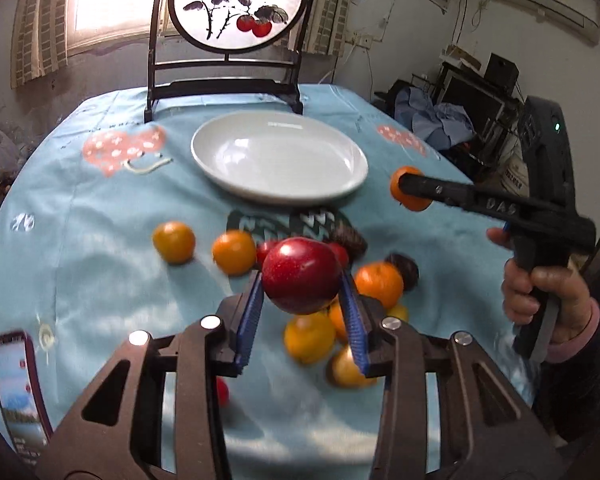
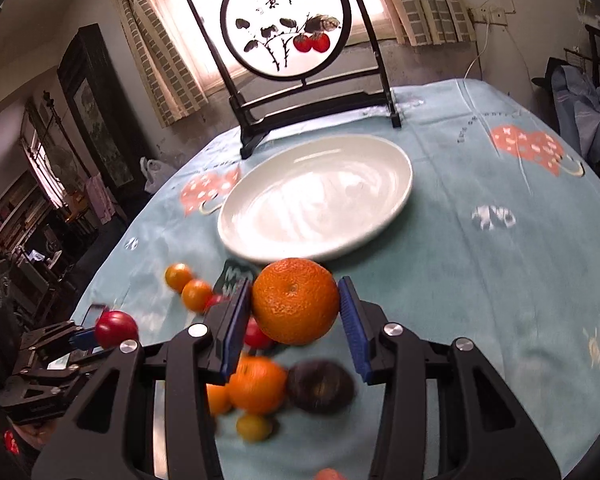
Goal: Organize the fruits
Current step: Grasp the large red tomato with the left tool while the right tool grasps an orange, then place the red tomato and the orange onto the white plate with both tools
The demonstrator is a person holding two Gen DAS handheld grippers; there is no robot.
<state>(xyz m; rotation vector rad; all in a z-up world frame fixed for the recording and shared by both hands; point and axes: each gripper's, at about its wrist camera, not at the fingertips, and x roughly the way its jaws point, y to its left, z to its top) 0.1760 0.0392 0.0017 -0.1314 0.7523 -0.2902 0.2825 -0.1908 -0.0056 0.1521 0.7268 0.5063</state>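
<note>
My left gripper (image 1: 302,280) is shut on a red apple (image 1: 302,280) and holds it above a pile of fruit (image 1: 312,336) on the blue tablecloth. My right gripper (image 2: 296,308) is shut on a large orange (image 2: 296,300), lifted above more fruit. A white oval plate (image 1: 280,156) lies empty beyond both; it also shows in the right wrist view (image 2: 316,200). The right gripper with its orange (image 1: 410,188) shows at the right of the left wrist view. The left gripper with its apple (image 2: 116,328) shows at the left of the right wrist view.
Small oranges (image 1: 174,242), red fruits and dark round fruits (image 2: 320,386) lie scattered on the cloth. A framed round painting on a black stand (image 1: 228,40) stands behind the plate. A phone (image 1: 16,392) lies at the near left edge.
</note>
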